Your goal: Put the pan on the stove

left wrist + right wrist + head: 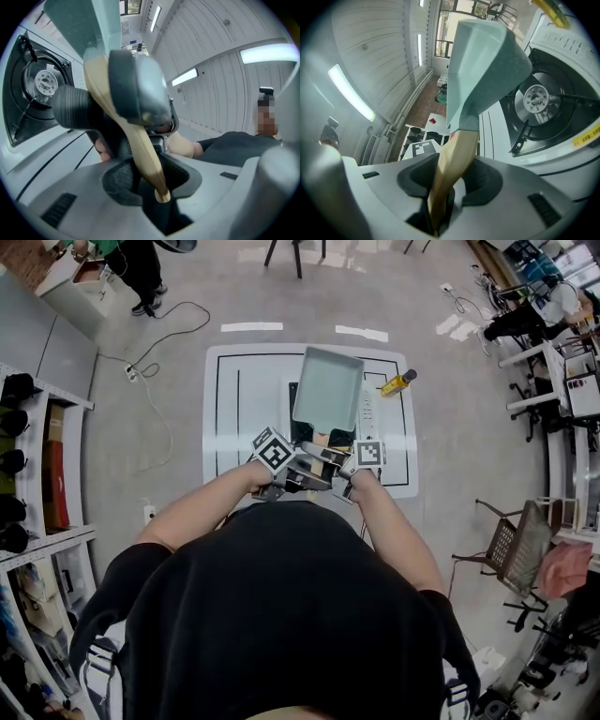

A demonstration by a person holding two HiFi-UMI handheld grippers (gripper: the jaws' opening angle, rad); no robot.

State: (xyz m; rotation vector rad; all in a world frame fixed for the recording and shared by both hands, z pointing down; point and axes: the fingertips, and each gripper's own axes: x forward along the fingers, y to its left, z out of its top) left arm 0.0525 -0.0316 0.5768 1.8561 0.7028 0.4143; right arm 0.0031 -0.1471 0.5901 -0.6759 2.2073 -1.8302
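Note:
A square pale-green pan point(328, 383) with a wooden handle point(321, 438) hangs over the stove point(369, 412) on the white table point(239, 413). Both grippers are shut on the handle from opposite sides: my left gripper point(298, 468) from the left, my right gripper point(345, 465) from the right. In the left gripper view the handle point(143, 154) runs down between the jaws of my left gripper point(154, 183), with the burner point(44, 84) beyond. In the right gripper view the handle point(450, 168) sits in my right gripper point(440, 197); the pan point(483, 61) stands above the burner point(536, 101).
A yellow bottle point(398, 382) lies on the table right of the stove. Shelves point(37, 474) stand at the left, a cable point(155, 381) trails over the floor, and a brown chair point(516, 545) stands at the right.

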